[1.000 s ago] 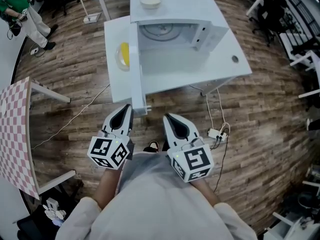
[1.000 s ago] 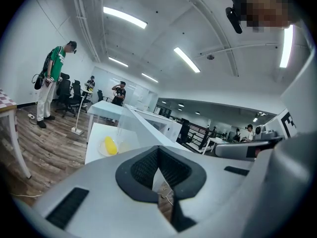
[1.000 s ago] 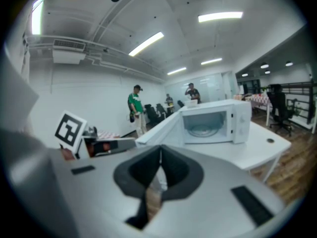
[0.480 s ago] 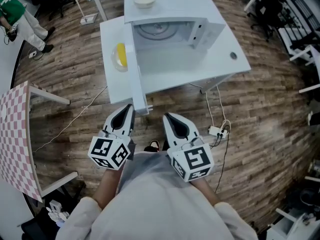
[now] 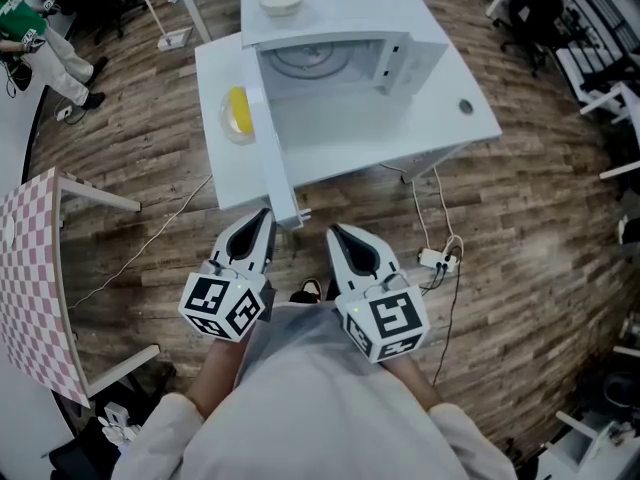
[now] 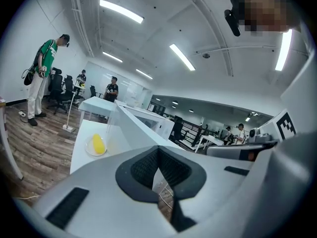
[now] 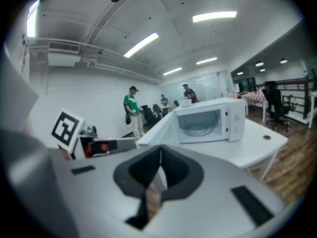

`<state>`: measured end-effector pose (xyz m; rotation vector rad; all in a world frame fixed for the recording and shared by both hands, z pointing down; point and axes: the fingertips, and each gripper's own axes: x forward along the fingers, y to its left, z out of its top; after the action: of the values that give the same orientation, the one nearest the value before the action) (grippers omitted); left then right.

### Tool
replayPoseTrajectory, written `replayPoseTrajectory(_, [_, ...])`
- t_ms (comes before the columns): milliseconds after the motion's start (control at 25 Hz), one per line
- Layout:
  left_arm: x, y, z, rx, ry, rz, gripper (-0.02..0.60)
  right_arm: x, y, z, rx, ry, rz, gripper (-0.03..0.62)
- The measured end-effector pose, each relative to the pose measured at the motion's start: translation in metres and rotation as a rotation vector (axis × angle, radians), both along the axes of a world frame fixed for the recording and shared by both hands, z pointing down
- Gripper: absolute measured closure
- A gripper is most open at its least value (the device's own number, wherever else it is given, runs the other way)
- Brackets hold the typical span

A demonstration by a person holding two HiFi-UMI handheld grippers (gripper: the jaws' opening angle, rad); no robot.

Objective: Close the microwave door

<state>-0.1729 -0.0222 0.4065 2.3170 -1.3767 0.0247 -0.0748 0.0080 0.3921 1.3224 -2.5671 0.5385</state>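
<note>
The microwave (image 5: 350, 3) is seen on a white table (image 5: 440, 118) at the far centre, its cavity and glass turntable exposed. The microwave door (image 5: 272, 148) is swung fully open, its free edge reaching toward the near side over the table's near-left edge. A small bowl (image 5: 281, 0) is set on top of the oven. A clear plate with a yellow item (image 5: 238, 115) is noted on the table just left of the door.

The left gripper (image 5: 262, 215) is held low over the wood floor, just near of the door's free edge; contact cannot be told. Its jaws are pressed together with nothing between them. The right gripper (image 5: 334, 232) is held beside it to the right, apart from the door, jaws likewise together and empty.

A checkered table (image 5: 30, 268) is noted at the near left, and a cable with a power strip (image 5: 436, 262) on the floor at the right.
</note>
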Motion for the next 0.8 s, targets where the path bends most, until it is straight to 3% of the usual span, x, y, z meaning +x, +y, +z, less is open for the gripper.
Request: replayPoseTrajectory(800, [0.028, -0.012, 0.004, -0.015, 0.002, 0.054, 0.568, 0.023, -0.006, 0.004, -0.011, -0.01, 0.047, 0.571])
